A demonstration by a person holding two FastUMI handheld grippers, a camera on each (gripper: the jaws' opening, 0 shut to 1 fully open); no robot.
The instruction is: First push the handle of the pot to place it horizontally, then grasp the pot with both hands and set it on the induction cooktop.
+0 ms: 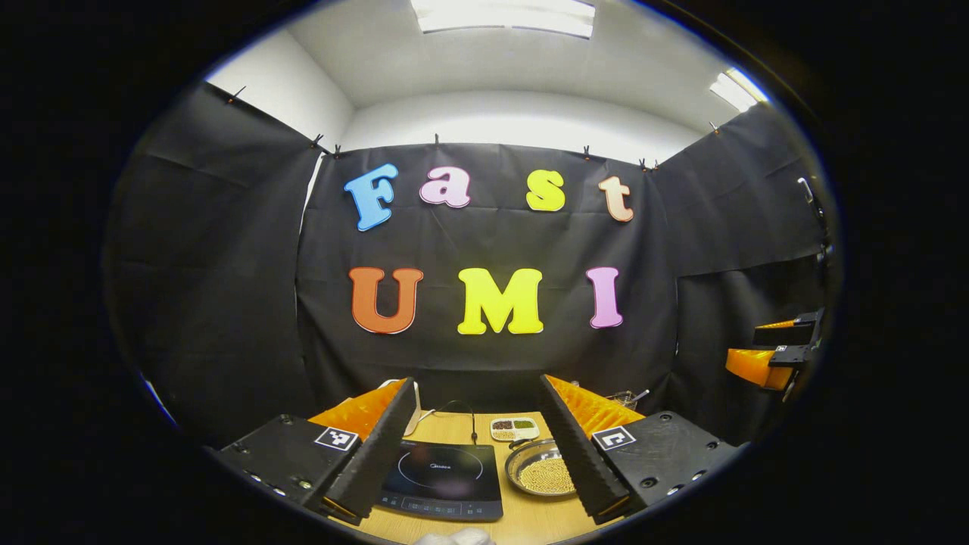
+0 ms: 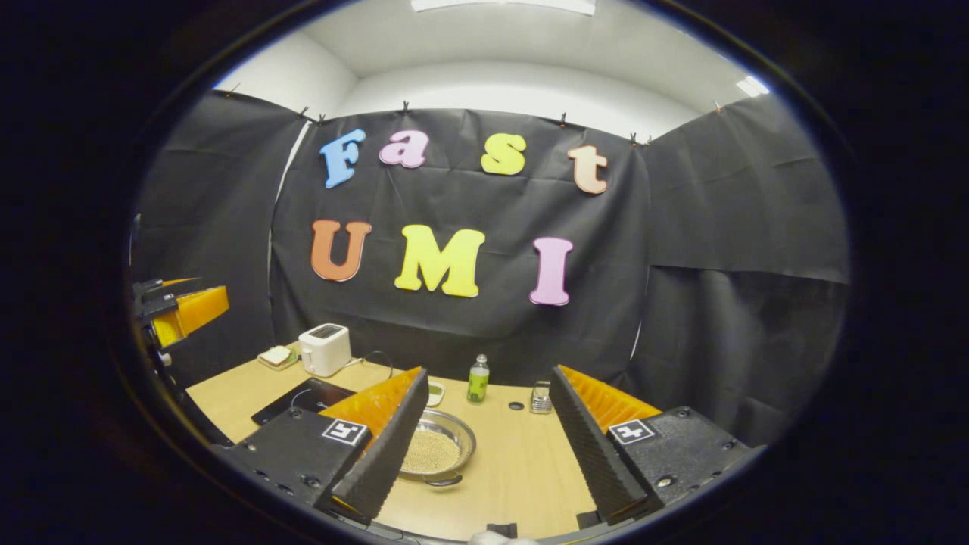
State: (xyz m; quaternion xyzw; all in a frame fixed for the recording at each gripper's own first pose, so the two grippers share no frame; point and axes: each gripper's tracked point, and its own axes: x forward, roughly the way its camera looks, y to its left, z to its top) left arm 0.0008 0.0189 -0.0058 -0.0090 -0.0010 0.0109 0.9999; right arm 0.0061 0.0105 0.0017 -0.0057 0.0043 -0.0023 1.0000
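Observation:
The pot (image 1: pixel 541 475) is a shallow metal pan filled with pale beans, standing on the wooden table (image 1: pixel 530 522) just right of the black induction cooktop (image 1: pixel 443 469). My left gripper (image 1: pixel 477 393) is open above the table's near edge, with cooktop and pot showing between its fingers. In the right gripper view the pot (image 2: pixel 435 452) lies partly behind one finger (image 2: pixel 386 446), with a small dark handle (image 2: pixel 444 479) on its near rim. My right gripper (image 2: pixel 488 375) is open and holds nothing. The cooktop (image 2: pixel 303 399) lies left of the pot.
A white toaster (image 2: pixel 325 350) and a plate with bread (image 2: pixel 276 356) stand at the back left. A green bottle (image 2: pixel 478 378) and a small metal object (image 2: pixel 540 397) stand by the back wall. A divided dish of beans (image 1: pixel 515 429) lies behind the cooktop.

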